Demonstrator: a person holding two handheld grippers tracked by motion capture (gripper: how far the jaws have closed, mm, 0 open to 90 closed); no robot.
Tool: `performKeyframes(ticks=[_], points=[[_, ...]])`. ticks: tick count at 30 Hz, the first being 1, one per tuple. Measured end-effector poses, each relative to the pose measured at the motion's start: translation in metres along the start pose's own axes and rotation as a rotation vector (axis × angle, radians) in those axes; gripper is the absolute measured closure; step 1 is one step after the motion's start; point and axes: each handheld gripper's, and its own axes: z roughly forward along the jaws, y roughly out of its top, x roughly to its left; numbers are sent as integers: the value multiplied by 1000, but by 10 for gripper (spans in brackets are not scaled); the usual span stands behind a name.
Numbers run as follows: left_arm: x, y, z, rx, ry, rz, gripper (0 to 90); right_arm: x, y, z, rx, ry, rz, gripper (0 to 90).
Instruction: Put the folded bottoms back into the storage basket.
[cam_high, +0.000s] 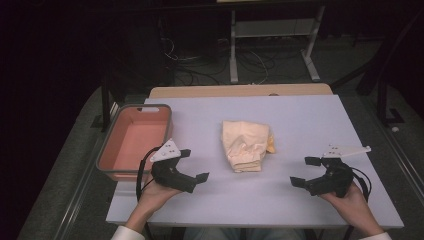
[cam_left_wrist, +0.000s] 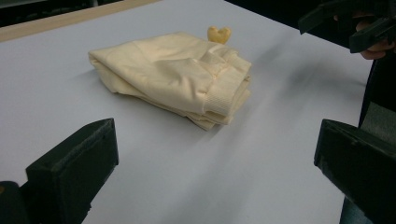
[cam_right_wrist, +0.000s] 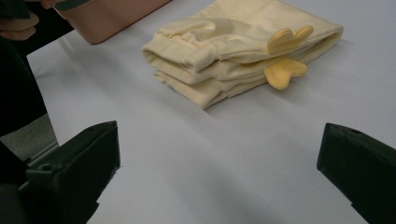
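Two tongs, left (cam_high: 194, 165) and right (cam_high: 306, 171), gape wide, well apart from the folded yellow garment (cam_high: 246, 145) lying between them.

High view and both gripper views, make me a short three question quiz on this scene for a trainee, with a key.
1. True or false: the left gripper is shut on the folded yellow garment.
2. Which lies nearer the pink bin: A the left gripper, B the right gripper?
3. Fill in: the garment lies on the ____ table.

Key
1. False: its jaws stand open, clear of the garment.
2. A.
3. White.
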Motion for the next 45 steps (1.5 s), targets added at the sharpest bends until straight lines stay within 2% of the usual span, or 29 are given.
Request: performKeyframes(ticks=[17, 20, 30, 45], points=[[6, 21, 5, 18, -9, 5, 0, 0, 17, 5, 4, 12, -4, 0], [10, 24, 5, 8, -11, -14, 0, -1, 21, 5, 7, 16, 1, 0], [18, 34, 6, 3, -7, -24, 0, -8, 30, 11, 12, 30, 21, 0], [25, 52, 9, 0, -8, -24, 0, -13, 46, 16, 14, 39, 27, 0]])
